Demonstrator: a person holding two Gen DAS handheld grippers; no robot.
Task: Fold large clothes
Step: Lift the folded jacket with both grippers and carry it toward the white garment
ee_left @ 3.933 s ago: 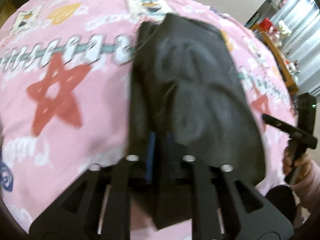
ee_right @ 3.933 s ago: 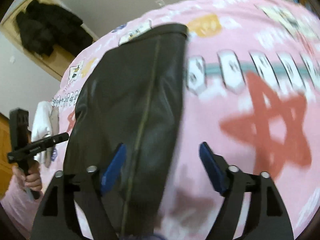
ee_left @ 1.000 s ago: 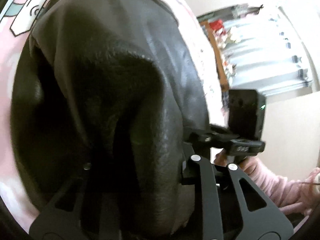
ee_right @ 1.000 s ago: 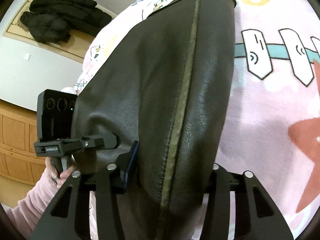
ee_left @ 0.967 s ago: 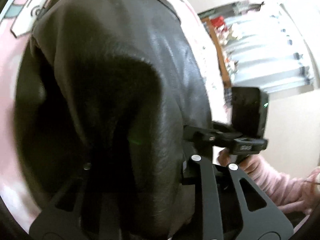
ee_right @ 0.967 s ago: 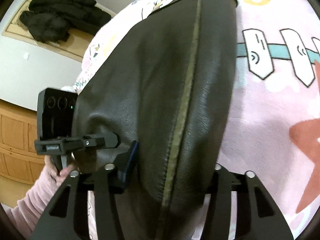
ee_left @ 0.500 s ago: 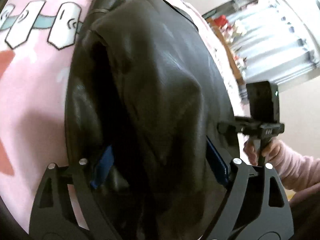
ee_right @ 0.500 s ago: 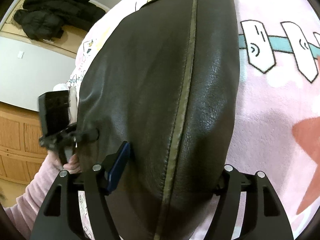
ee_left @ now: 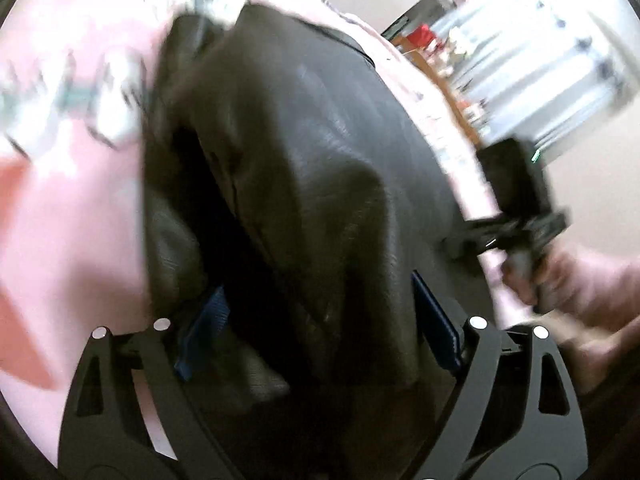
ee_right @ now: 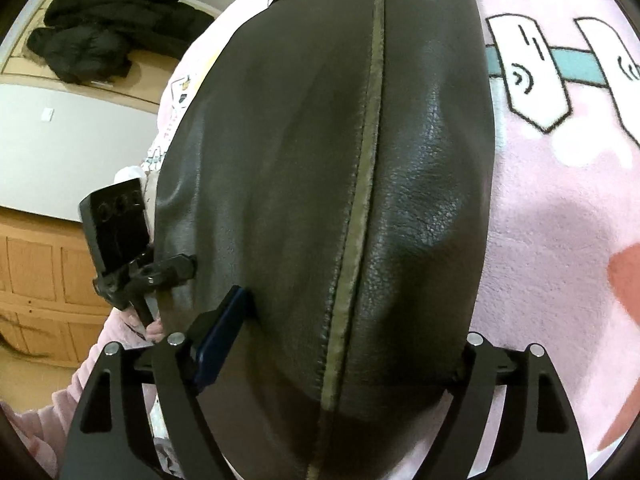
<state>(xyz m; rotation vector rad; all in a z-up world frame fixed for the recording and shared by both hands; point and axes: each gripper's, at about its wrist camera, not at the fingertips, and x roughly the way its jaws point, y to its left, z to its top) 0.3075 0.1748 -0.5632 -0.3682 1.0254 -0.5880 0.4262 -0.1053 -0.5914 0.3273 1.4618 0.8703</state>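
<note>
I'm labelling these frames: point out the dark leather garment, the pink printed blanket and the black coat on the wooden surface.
dark leather garment (ee_right: 420,184): right wrist view, on the panel right of the seam.
pink printed blanket (ee_right: 560,208): right wrist view, on plain pink fleece.
black coat (ee_right: 104,36): right wrist view, on its middle folds.

pink patterned blanket (ee_right: 552,208); dark leather garment (ee_right: 340,168) flat on top, near edge

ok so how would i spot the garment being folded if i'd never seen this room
Find the pink blanket with cartoon prints and red stars. On it lies the dark leather-look garment, folded into a long bundle. Unlike the black jackets on the wooden ledge, it has a pale olive seam running down its length.
</note>
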